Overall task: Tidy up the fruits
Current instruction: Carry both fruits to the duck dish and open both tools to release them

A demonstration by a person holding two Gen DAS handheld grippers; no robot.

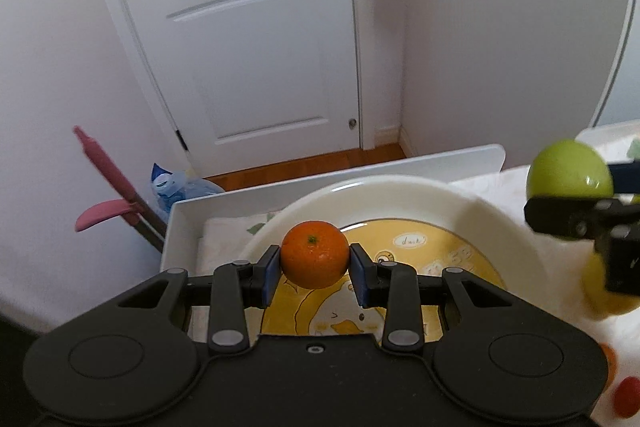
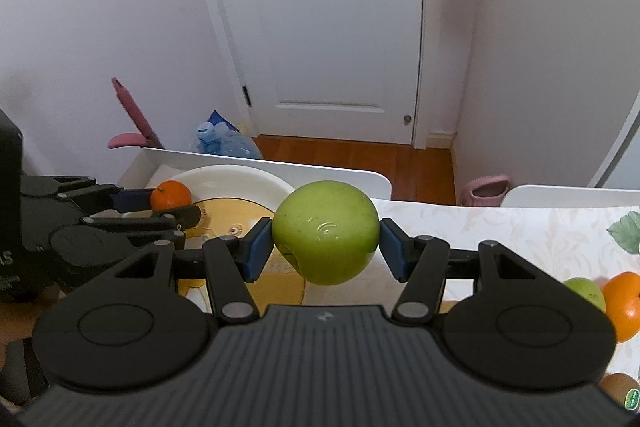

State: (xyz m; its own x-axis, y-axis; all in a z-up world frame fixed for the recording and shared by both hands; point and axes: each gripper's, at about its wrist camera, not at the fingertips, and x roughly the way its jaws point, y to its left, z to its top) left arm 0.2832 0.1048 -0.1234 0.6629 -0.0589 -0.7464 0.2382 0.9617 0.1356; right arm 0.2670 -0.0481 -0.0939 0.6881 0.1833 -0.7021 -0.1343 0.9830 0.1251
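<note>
My left gripper is shut on a small orange mandarin and holds it above a white plate with a yellow duck picture. My right gripper is shut on a green apple and holds it above the table, just right of the plate. The apple also shows in the left wrist view at the right edge. The mandarin and the left gripper show in the right wrist view at the left.
A green apple, an orange and a kiwi lie on the patterned tablecloth at the right. A white tray borders the table's far side. Behind it are a door, a pink dustpan and a blue bag.
</note>
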